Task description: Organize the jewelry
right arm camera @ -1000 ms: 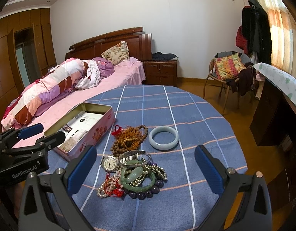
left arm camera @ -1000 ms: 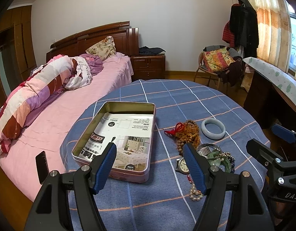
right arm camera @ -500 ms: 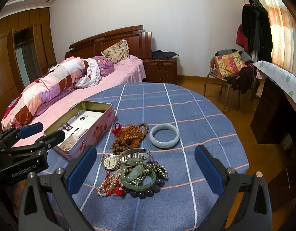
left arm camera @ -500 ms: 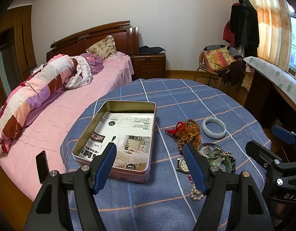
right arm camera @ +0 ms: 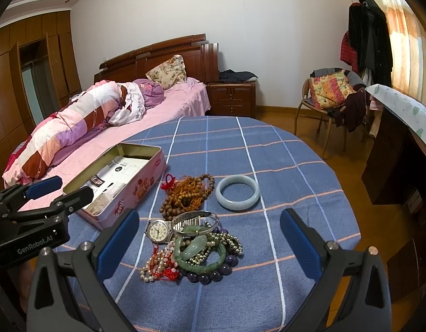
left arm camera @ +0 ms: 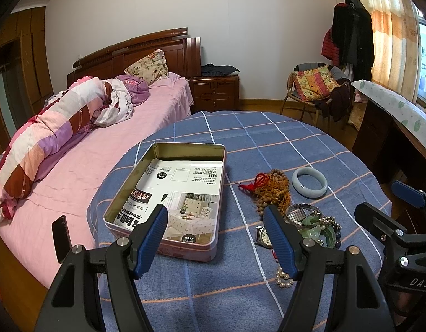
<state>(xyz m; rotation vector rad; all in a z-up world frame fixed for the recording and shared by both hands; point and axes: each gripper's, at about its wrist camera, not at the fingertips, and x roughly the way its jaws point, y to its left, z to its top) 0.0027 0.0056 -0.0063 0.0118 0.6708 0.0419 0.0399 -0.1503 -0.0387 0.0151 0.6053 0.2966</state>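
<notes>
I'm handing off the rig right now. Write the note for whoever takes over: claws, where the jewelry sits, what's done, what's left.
Left claw: open, empty, over the tin's near end.
Right claw: open, empty, above the jewelry pile.
Tin box: open on the tablecloth, holds only a printed paper liner.
Outside the tin: pale jade bangle, wooden bead strand, wristwatch, green bangle, pearls.
Done: nothing placed. Left: move every piece into the tin.

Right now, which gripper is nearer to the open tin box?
Left. The left gripper hovers open at the tin box's near edge; the right gripper hangs open over the jewelry pile beside it.
</notes>
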